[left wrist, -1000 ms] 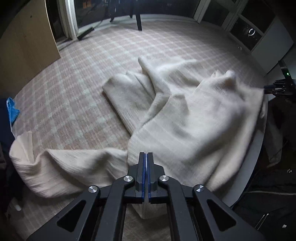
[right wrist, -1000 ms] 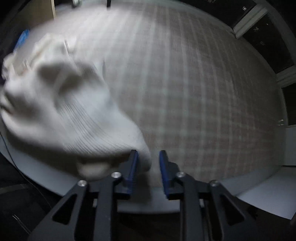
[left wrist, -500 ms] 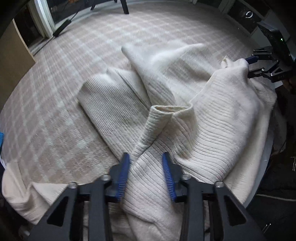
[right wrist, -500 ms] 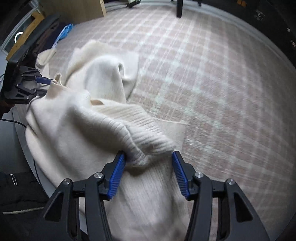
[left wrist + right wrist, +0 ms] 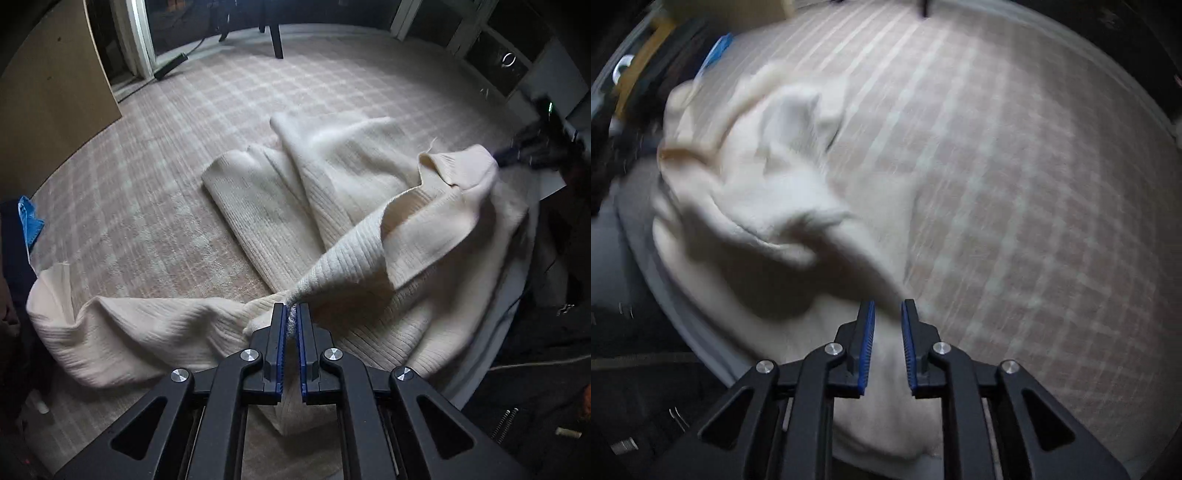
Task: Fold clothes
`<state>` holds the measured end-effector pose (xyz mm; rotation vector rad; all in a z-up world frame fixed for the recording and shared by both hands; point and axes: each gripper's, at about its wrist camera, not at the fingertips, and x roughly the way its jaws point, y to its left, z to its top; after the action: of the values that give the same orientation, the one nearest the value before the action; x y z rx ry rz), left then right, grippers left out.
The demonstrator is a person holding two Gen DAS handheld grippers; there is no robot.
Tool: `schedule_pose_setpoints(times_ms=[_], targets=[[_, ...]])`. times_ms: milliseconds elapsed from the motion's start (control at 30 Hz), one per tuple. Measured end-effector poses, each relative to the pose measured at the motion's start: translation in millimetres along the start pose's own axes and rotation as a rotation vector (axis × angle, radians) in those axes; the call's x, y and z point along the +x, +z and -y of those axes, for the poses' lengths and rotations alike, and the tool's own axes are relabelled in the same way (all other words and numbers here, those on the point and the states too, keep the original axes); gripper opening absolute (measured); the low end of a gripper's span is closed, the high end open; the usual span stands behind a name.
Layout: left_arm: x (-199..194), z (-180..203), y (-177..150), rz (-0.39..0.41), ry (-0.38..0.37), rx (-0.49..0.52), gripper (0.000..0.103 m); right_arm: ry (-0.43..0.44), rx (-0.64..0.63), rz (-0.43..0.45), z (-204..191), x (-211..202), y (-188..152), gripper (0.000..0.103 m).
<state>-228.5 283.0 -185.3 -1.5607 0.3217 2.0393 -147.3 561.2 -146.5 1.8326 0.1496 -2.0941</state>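
Note:
A cream ribbed knit sweater [image 5: 332, 206] lies crumpled on a round table with a plaid cloth [image 5: 155, 155]. My left gripper [image 5: 291, 314] is shut on a pinch of the sweater's knit near the shoulder, lifting it. One sleeve trails left along the table's near edge [image 5: 122, 328]. My right gripper [image 5: 513, 153] shows at the far right, against the raised collar end. In the right wrist view the gripper [image 5: 887, 314] has its jaws narrowly apart with sweater cloth [image 5: 761, 206] between them; the view is blurred.
A blue object [image 5: 29, 221] sits at the table's left edge. A wooden panel [image 5: 48, 92] stands at the back left, chair legs [image 5: 275, 40] behind the table. Dark cabinets [image 5: 509, 59] stand at the back right. The table rim [image 5: 665, 291] runs by the sweater.
Both grippers were open over the sweater half a second ago. Now both have closed onto its cloth, and the collar end is raised at the right.

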Motion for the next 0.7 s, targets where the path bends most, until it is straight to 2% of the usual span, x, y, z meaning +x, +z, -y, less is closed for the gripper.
schedule_pose_setpoints(times_ms=[67,100,133,200,300,400,500,567,633,700], targets=[[3.3,1.3,4.5,0.005,-0.009,0.003,0.005,0.069,-0.027,0.084,-2.7,-17.5,11.9,0.016],[4.2,2.2,6.3,0.006,-0.011,0.009,0.005,0.095,-0.057,0.114,-10.0,-23.2,18.1,0.022],[4.9,2.8,7.3,0.007,-0.012,0.015,0.005,0.083,-0.111,0.115,-21.3,-21.8,21.7,0.037],[4.3,3.4,5.7,0.003,-0.008,0.018,0.006,0.059,-0.217,0.117,-43.6,-18.9,28.3,0.058],[-3.3,0.3,3.7,0.004,0.009,0.014,0.009,0.043,-0.330,0.104,-60.7,-7.5,27.2,0.058],[-4.5,-5.7,4.3,0.007,0.026,0.015,0.011,0.012,-0.337,0.079,-59.1,15.0,35.5,0.058],[0.5,-11.5,8.9,-0.003,0.047,0.008,0.016,0.013,-0.253,0.038,-38.3,45.5,49.6,0.058],[4.0,-14.9,12.2,-0.010,0.059,0.005,0.021,0.068,-0.180,0.010,-23.8,58.1,54.5,0.058],[7.6,-14.8,16.3,-0.017,0.050,0.018,0.028,0.124,-0.122,-0.006,-10.2,65.5,56.6,0.058],[12.3,-14.4,17.0,-0.023,0.015,0.034,0.037,0.140,-0.113,0.004,-7.6,63.1,56.2,0.058]])
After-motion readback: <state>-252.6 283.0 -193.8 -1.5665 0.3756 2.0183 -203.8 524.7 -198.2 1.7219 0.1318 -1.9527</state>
